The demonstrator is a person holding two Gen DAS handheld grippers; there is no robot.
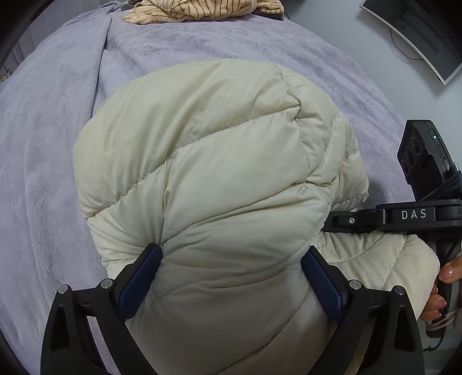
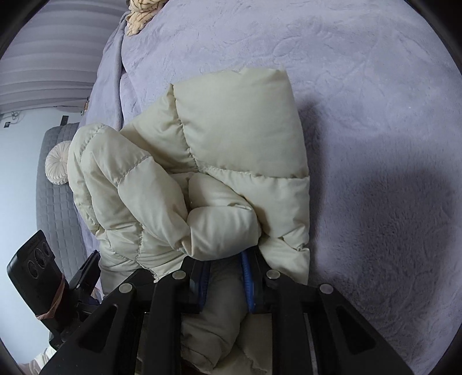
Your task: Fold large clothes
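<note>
A cream puffer jacket [image 1: 202,158] lies bundled on a lavender blanket [image 1: 57,144]. In the left wrist view my left gripper [image 1: 232,253] stands wide around a thick roll of the jacket, and its blue pads [image 1: 141,282] dent the padding on both sides. In the right wrist view the jacket [image 2: 231,138] is folded over itself, with a sleeve bulging at the left. My right gripper [image 2: 225,259] is shut on a narrow fold of it at the near edge. The right gripper's body [image 1: 404,215] shows at the right of the left wrist view, tucked against the jacket's side.
A beige striped garment [image 1: 202,10] lies at the far end of the blanket [image 2: 375,115]. A monitor [image 1: 418,34] stands beyond the bed at the upper right. A grey quilted seat [image 2: 55,202] with a round cushion [image 2: 56,166] is beside the bed. A person's fingers [image 1: 447,271] hold the right handle.
</note>
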